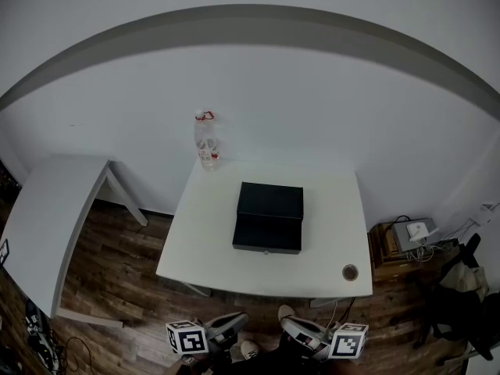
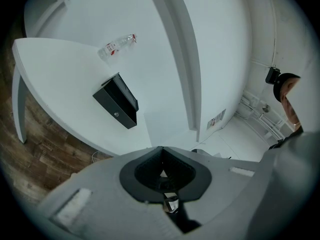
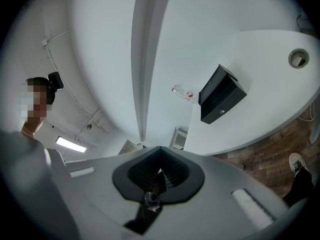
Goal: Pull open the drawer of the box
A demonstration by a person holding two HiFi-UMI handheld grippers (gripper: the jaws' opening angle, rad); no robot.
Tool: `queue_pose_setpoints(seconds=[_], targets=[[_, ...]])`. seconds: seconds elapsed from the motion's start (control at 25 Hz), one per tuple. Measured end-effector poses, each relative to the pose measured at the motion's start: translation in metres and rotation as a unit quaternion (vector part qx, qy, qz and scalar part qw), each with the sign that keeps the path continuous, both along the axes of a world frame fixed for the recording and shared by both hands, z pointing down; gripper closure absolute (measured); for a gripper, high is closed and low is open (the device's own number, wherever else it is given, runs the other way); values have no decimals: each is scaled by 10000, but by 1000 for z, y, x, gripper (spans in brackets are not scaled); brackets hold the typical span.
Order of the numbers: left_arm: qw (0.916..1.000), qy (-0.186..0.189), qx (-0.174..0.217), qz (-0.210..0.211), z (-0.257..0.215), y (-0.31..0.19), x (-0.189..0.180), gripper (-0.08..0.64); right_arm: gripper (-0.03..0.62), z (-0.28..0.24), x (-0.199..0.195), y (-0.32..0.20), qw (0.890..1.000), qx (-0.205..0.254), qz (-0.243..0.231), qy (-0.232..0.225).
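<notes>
Hanging at the bottom edge of the head view, the left gripper (image 2: pixel 161 173) and right gripper (image 3: pixel 159 173) both have their jaws pressed together on nothing (each well short of the bench (image 1: pixel 332 209)). The black box (image 1: pixel 269 217) sits mid-frame on it, its drawer (image 1: pixel 266 248) flush and facing the grippers. A clear bottle (image 1: pixel 206 141) stands at the bench's far edge.

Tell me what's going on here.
A person stands at the white table with a gripper in each hand. The left gripper and right gripper are both shut and empty, held low, short of the table. The black box sits mid-table, its drawer looking closed and facing the person. A clear bottle stands at the far edge. Neither gripper touches the box.
</notes>
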State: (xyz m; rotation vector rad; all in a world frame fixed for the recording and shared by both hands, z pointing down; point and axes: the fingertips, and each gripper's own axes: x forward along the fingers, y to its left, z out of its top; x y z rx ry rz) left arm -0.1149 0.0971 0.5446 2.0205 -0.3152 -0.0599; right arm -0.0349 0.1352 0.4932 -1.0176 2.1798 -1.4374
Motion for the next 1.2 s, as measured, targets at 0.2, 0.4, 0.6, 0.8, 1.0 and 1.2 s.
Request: queue_pose_setpoints(seconds=[0.2,0.4,0.6,0.8,1.0,1.2], targets=[[10000,-22,6,49,-1,8,1,560,589,-1,-3,10,10000,40,-14,-17],[10000,49,12,25,-1,14,1,560,589,-2,-4,17,10000,74,-28,-42],[10000,3,11,15,-1,17,1,560,589,0,-3,19,10000,65,-14,-64],[10000,39,14,-7,-1,18,2,560,589,-3,-2,21,9999,69,17,-97],[10000,-20,27,7,-4,20,3,560,589,-4,-1,23,9999,83,14,-91],[10000,60,4,-49,1,17,3,560,589,-5,0,20,9999,104,21,-97]])
